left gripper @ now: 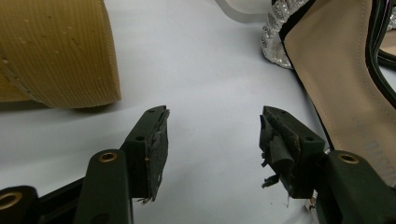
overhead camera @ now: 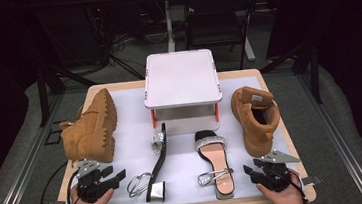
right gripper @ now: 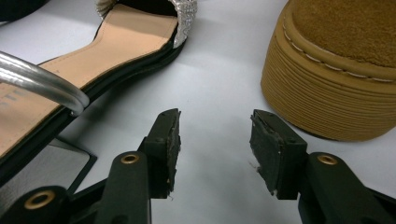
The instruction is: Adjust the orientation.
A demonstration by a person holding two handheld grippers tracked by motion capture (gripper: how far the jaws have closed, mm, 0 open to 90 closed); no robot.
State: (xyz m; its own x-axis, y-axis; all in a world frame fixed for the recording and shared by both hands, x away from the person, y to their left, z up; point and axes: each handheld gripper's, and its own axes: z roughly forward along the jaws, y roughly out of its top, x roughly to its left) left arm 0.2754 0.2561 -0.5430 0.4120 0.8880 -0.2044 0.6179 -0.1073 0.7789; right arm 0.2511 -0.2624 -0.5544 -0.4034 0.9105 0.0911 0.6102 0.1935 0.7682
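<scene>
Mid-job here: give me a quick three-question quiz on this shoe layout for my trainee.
1. True or false: the left boot lies on its side.
2. Which stands upright by the right gripper: A) right sandal B) left sandal C) neither?
3. What do the left gripper's jaws hold?

Key: 1 true; 2 A; 3 nothing, they are open over bare table.

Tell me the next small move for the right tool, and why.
Probably ease the right tool forward and left toward the upright sandal. Its jaws stand open with nothing between them, and the sandal's heel end with the silver strap lies just ahead to its left, closer than the boot.
</scene>
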